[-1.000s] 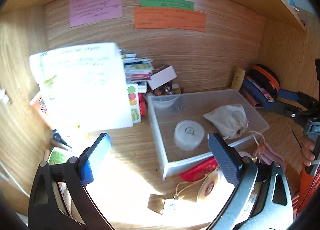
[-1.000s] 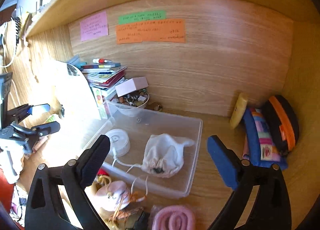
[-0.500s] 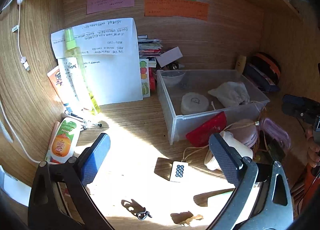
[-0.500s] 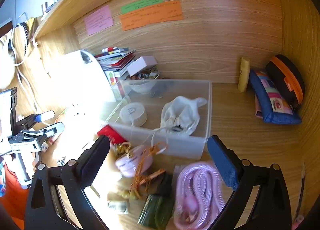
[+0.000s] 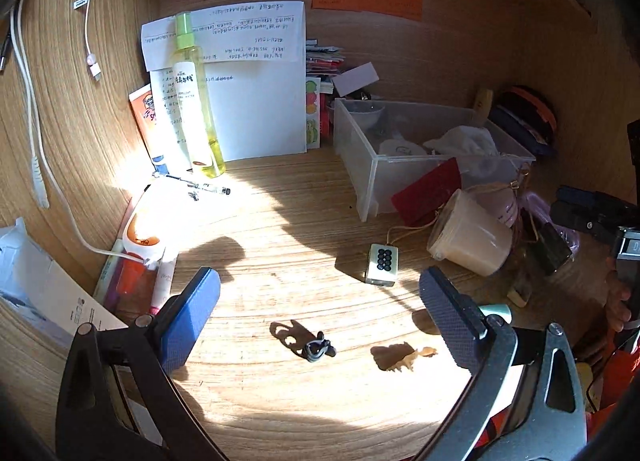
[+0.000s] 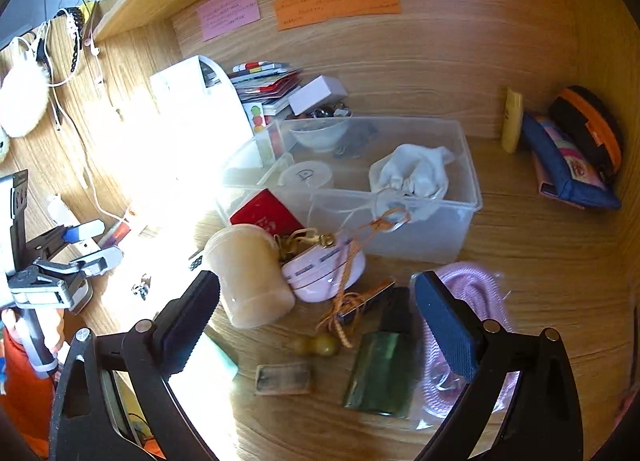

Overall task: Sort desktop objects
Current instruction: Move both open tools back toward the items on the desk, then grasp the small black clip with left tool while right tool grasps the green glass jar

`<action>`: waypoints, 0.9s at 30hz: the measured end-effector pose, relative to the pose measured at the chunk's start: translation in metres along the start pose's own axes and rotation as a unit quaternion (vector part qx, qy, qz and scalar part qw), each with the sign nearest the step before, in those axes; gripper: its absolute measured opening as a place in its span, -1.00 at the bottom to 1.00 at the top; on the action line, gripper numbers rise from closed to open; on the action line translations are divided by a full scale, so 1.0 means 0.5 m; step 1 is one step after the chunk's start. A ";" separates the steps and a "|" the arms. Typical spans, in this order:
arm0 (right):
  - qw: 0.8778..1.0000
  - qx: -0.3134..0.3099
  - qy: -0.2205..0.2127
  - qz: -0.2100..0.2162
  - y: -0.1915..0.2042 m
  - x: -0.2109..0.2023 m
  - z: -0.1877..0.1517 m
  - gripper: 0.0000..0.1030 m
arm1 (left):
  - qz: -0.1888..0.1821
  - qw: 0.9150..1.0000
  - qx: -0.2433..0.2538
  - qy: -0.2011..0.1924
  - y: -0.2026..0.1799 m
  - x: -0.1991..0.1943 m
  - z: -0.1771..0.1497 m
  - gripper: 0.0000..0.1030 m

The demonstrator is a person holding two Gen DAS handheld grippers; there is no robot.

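Sorting under way. My left gripper and right gripper both hang wide open, holding nothing. The clear bin already holds a white pouch, a round tin and a bowl. Unsorted, in front of the bin: a jar on its side, a pink case, a green block, a pink cord. Only the left view shows the spray bottle and small clip, left of the bin; only the right view shows the green block.

My left gripper hangs wide open above the desk. A small black clip lies between its fingers.
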State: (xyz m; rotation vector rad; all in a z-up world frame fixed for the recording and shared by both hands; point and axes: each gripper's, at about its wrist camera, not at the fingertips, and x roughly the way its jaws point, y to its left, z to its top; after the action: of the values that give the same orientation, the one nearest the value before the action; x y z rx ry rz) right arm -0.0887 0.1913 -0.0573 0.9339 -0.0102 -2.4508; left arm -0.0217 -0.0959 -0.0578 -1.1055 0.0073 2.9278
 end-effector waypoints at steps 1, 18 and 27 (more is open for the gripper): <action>1.000 0.000 -0.002 -0.004 0.003 0.000 -0.004 0.89 | 0.002 1.000 0.002 0.003 0.000 0.001 -0.008 0.96; 0.998 -0.058 -0.005 -0.025 0.059 -0.028 -0.086 0.43 | -0.022 1.000 0.010 0.003 0.000 0.007 -0.095 0.08; 0.998 -0.047 0.029 -0.011 0.041 -0.009 -0.110 -0.08 | -0.040 0.999 -0.004 0.022 0.008 0.029 -0.102 -0.23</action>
State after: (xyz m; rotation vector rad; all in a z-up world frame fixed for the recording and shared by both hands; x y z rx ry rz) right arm -0.0421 0.1847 -0.0928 0.9681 0.1345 -2.4207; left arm 0.0012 -0.1000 -0.1054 -1.1439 -0.0458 2.8353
